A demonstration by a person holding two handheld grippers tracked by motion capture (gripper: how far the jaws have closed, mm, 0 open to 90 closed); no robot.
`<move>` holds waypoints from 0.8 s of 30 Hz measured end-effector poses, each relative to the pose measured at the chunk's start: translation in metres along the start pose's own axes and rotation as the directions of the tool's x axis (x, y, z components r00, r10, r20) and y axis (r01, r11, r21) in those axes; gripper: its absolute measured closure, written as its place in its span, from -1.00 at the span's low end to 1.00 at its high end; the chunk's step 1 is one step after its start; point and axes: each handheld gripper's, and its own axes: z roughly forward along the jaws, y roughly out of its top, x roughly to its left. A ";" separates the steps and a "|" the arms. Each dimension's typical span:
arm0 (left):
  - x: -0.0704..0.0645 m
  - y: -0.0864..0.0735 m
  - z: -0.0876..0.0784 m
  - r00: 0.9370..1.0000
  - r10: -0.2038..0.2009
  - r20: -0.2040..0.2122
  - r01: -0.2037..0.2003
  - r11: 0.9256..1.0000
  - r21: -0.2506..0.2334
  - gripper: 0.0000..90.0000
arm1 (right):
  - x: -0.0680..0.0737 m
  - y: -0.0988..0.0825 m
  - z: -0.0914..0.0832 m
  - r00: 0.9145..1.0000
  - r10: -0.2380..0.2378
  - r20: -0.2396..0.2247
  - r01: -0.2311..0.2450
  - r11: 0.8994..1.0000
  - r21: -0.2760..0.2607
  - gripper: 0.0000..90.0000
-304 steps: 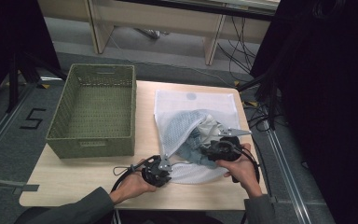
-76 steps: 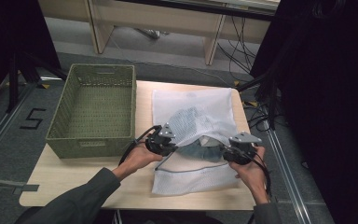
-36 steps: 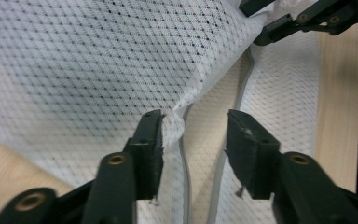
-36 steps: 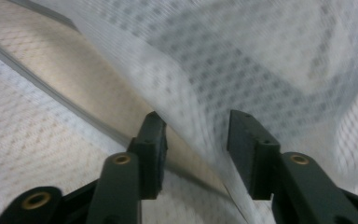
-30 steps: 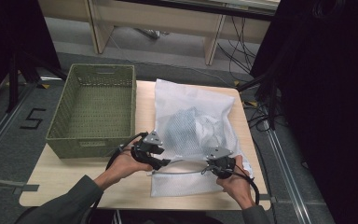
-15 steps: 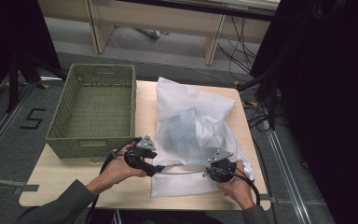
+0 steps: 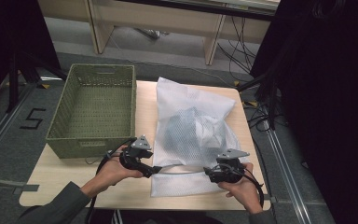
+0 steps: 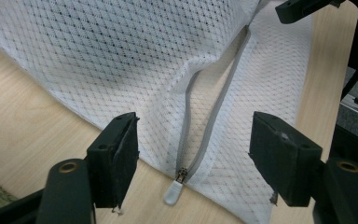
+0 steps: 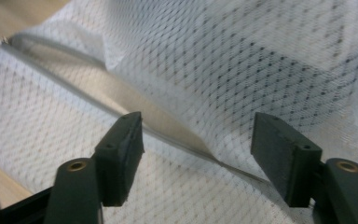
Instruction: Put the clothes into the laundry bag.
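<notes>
Your two tools have drawn to the near corners of the mesh laundry bag [image 7: 193,135] since a second ago, and both sets of jaws have just been opening, letting go of the fabric. From above, your left tool [image 7: 154,171] sits at the bag's near-left corner and your right tool [image 7: 208,173] at its near-right; the bag lies flat on the counter [image 7: 144,100], just right of the green basket [image 7: 93,109]. Your left tool view shows jaws apart, the zipper pull [image 8: 173,192] lying between them untouched. Your right tool view shows jaws apart over the grey zipper [image 9: 135,122], gripping nothing.
</notes>
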 end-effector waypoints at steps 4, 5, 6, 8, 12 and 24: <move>0.001 0.000 -0.003 1.000 0.007 0.007 -0.007 1.000 -0.011 -0.30 | -0.004 0.000 -0.004 0.995 0.097 -0.017 -0.097 0.995 -0.014 -0.32; 0.001 0.000 -0.004 1.000 -0.001 0.002 0.001 1.000 -0.011 -0.31 | -0.006 0.000 -0.004 0.995 0.095 -0.016 -0.096 0.995 -0.029 -0.34; 0.001 -0.001 -0.004 1.000 -0.009 0.008 0.009 1.000 -0.014 -0.31 | -0.006 0.001 -0.006 0.992 0.128 -0.021 -0.129 0.991 -0.027 -0.35; 0.001 -0.001 -0.006 1.000 -0.001 0.007 0.001 1.000 -0.021 -0.32 | -0.011 0.001 -0.006 0.993 0.116 -0.020 -0.117 0.989 -0.088 -0.37; 0.002 -0.002 -0.007 1.000 -0.006 0.012 0.006 1.000 -0.024 -0.33 | -0.010 0.000 -0.012 0.981 0.191 -0.037 -0.194 0.977 -0.092 -0.41; -0.003 -0.011 -0.013 1.000 -0.002 0.016 0.002 1.000 -0.018 -0.39 | 0.000 0.000 -0.020 0.982 0.185 -0.043 -0.189 0.976 -0.110 -0.50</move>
